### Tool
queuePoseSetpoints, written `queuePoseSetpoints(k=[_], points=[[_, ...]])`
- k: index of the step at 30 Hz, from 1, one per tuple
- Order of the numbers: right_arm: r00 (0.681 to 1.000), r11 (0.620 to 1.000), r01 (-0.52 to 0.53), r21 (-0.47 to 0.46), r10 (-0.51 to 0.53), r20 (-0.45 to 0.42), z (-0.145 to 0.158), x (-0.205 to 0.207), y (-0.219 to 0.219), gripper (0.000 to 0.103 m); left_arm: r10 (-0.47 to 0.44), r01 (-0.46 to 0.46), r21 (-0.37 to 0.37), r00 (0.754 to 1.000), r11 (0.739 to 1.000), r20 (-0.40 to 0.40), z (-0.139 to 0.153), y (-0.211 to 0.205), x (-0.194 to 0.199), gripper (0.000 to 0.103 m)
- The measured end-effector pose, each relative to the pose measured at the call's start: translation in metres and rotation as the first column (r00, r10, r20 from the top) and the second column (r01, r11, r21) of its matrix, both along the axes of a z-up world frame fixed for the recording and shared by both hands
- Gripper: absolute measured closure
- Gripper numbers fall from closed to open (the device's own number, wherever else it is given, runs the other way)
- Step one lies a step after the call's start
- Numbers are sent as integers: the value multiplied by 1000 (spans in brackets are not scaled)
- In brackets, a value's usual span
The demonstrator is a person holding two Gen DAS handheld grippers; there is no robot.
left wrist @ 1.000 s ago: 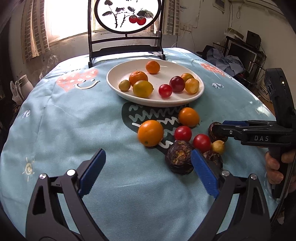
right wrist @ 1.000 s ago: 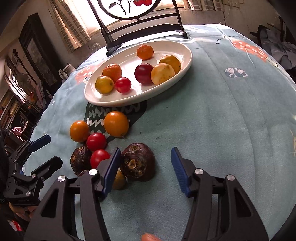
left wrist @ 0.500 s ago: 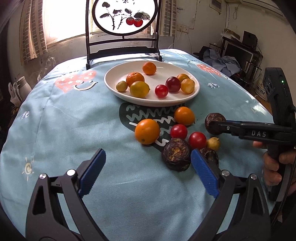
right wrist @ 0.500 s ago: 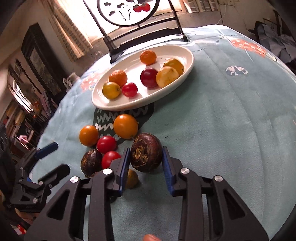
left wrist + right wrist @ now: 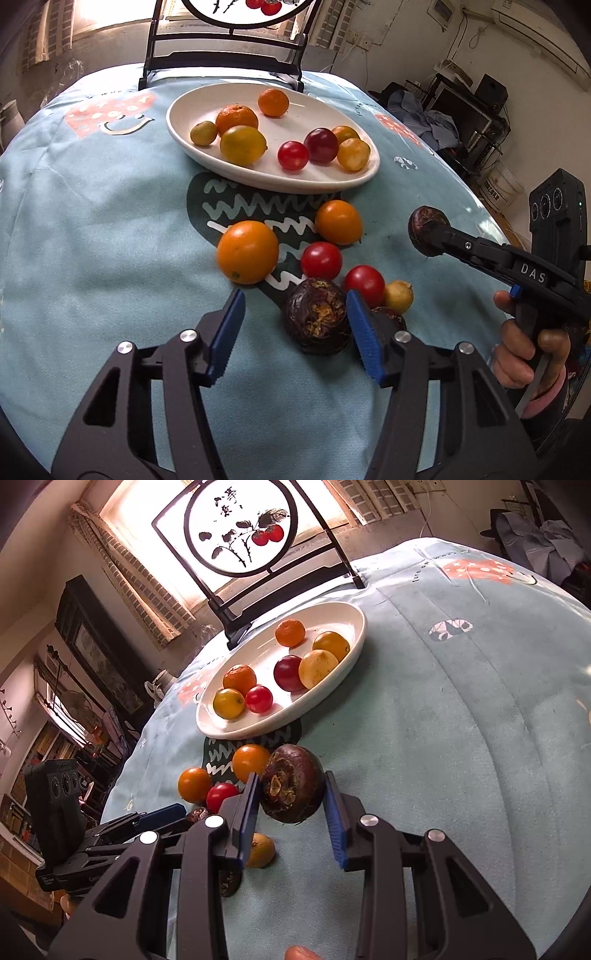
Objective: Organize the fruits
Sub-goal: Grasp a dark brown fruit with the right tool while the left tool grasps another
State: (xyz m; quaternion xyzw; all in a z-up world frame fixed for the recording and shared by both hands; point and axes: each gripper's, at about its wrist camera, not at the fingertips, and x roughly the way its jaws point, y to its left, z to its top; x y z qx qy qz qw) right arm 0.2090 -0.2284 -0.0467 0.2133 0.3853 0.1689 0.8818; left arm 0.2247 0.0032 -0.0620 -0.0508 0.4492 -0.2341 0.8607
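Right gripper (image 5: 291,805) now clamps a dark water chestnut (image 5: 293,782), lifted near the plate (image 5: 354,653); left gripper (image 5: 295,328), jaws just narrowing yet apart, straddles a second chestnut (image 5: 317,321), further from the plate, not yet pinched; delivery follows.

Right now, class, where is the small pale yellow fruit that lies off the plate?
The small pale yellow fruit lies on the blue tablecloth at the cluster's right edge, beside a red tomato and right of the left gripper.

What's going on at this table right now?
A person is sorting fruit with two tools. The right hand-held gripper is shut on a dark water chestnut and holds it above the cloth, short of the white plate. The left hand-held gripper, jaws just closing, straddles another dark chestnut without clamping it yet.
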Motion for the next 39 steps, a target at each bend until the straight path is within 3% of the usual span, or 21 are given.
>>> queuePoseSetpoints(k=[9,16,22,28,32,39], points=[[1000,1000,-17,-5,17,13,2,-2,2,69,-4,4,41,1000,999,-13,-8,-9,0,46],[999,999,-32,0,32,-2,0,0,3,69,5,-6,126,1000,992,11,-8,-23,2,48],[1000,1000,-28,4,28,-11,-1,1,2,69,31,-38,218,999,975,36,-7,-30,-9,58],[999,999,-32,5,32,-15,-2,2,3,69,57,-55,172,998,984,-5,-6,-20,-13,59],[999,1000,-29,7,29,-26,-4,3,2,69,62,-65,173,998,983,22,-8,-21,-18,59],[1000,999,-21,-33,21,-7,1,0,6,69,60,-60,102,998,993,0,-2,-12,-20,59]])
